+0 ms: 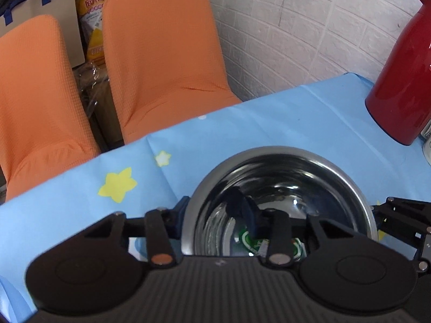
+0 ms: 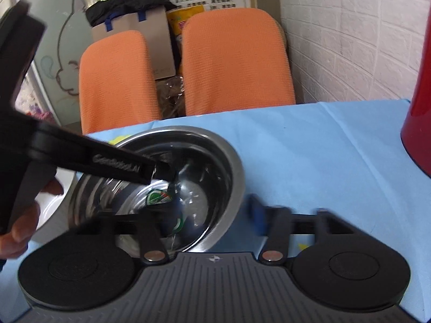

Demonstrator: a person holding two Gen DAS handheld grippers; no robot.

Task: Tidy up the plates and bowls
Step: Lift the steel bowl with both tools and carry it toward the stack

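A steel bowl [image 1: 280, 188] sat on the blue star-printed tablecloth [image 1: 269, 113], a green-labelled sticker [image 2: 157, 196] at its bottom. The left gripper [image 1: 212, 210] clamped the bowl's left wall, one finger inside and one outside. The right gripper [image 2: 215, 215] straddled the opposite wall in the same way, but blur hid whether its pads pressed the metal. A red flask [image 1: 404, 80] stood near the wall, and two orange chairs [image 1: 161, 53] faced the table's far edge.
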